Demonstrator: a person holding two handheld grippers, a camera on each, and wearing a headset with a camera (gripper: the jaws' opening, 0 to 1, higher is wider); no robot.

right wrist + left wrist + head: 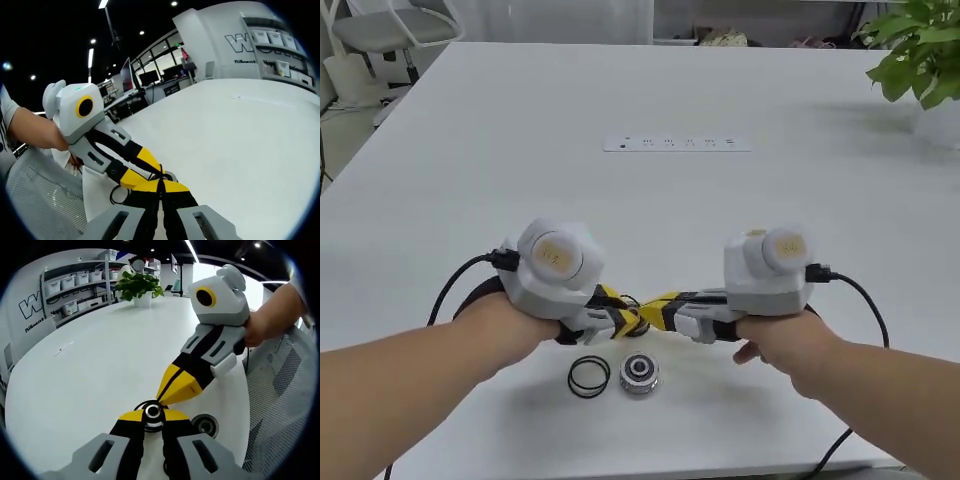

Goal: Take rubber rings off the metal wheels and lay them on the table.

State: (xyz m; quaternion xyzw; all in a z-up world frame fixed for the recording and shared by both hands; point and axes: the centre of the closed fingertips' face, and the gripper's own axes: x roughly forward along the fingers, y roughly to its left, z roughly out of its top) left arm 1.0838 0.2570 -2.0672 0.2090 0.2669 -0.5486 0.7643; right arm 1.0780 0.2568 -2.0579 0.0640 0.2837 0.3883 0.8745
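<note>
The left gripper (pixel 153 416) clamps 1 wheel (pixel 152 411) above the table (pixel 520 150); the right gripper (pixel 161 401) (jaws pinched shut) meets its rim. 1 loose ring (pixel 588 376) lies beside a 2nd wheel (pixel 639 373).

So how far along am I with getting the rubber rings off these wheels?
Done: one rubber ring lies on the table beside a metal wheel that looks bare. In hand: the left gripper is shut on a second wheel, and the right gripper has its fingers closed at that wheel's rim, apparently pinching its ring. To do: pulling that ring free and laying it down.
</note>
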